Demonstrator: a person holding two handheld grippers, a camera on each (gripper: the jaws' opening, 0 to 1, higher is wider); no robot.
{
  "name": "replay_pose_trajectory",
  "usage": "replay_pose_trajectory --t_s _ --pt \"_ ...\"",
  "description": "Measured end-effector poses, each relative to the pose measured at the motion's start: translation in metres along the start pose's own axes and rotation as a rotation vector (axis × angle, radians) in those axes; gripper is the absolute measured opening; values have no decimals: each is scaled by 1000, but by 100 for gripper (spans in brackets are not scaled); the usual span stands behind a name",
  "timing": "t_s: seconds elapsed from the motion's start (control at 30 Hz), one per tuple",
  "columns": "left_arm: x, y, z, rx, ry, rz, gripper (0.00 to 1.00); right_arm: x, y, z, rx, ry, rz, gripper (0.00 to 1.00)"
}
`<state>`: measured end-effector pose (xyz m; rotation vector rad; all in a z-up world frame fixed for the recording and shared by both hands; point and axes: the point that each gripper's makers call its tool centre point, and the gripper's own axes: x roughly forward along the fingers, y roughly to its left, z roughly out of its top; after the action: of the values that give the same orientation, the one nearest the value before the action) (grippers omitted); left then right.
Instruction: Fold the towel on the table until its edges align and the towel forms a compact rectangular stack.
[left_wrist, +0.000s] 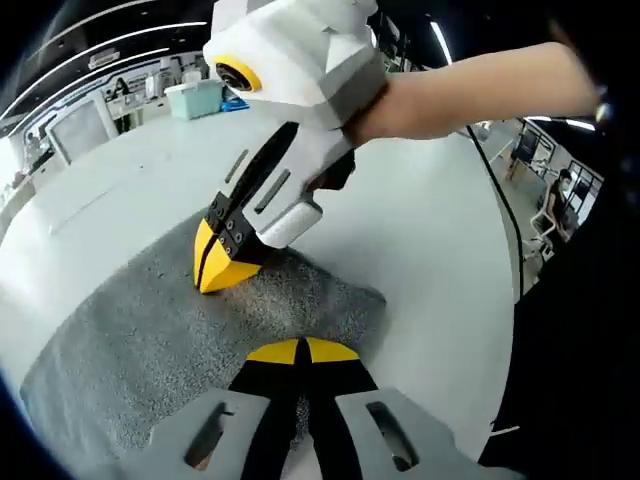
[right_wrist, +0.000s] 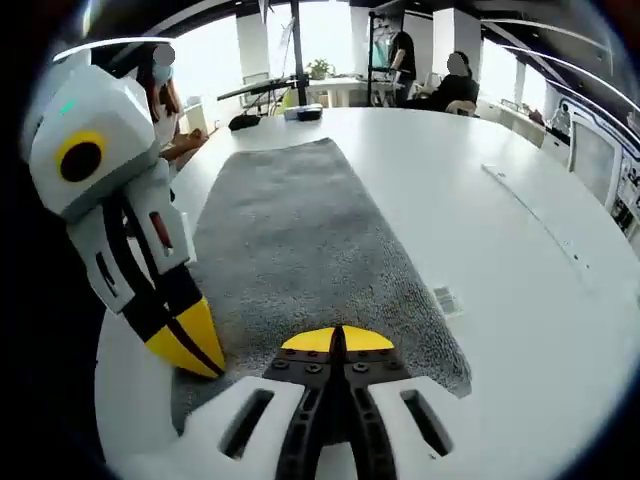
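Note:
A grey towel (left_wrist: 130, 340) lies flat on the white table (left_wrist: 420, 220). In the right gripper view the towel (right_wrist: 290, 210) runs away from me as a long strip. My left gripper (left_wrist: 300, 348) is shut, its yellow tips over the towel's near edge. My right gripper (left_wrist: 213, 268) comes down from above, shut, with its tips touching the towel. In the right gripper view, the right gripper (right_wrist: 337, 338) sits over the strip's near end, and the left gripper (right_wrist: 190, 350) touches the near left corner. No cloth shows between either pair of jaws.
A person's forearm (left_wrist: 480, 85) holds the right gripper. A teal box (left_wrist: 195, 98) and a monitor (left_wrist: 80, 130) stand at the table's far side. A small white tag (right_wrist: 445, 298) lies beside the towel. People (right_wrist: 455, 75) sit beyond the table's far end.

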<state>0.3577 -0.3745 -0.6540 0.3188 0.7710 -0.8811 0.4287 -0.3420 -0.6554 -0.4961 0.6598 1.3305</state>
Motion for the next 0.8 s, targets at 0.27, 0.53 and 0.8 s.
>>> replay_pose_trajectory --t_s 0.27,0.53,0.8 --pt "3 -8 1 264 76 -5 1 10 7 3 -176 227 -14 0" --pt "3 -13 1 502 102 -69 1 15 10 6 -147 372 54 0" --pt "1 -15 -2 586 111 -36 1 15 11 3 -67 501 29 0"
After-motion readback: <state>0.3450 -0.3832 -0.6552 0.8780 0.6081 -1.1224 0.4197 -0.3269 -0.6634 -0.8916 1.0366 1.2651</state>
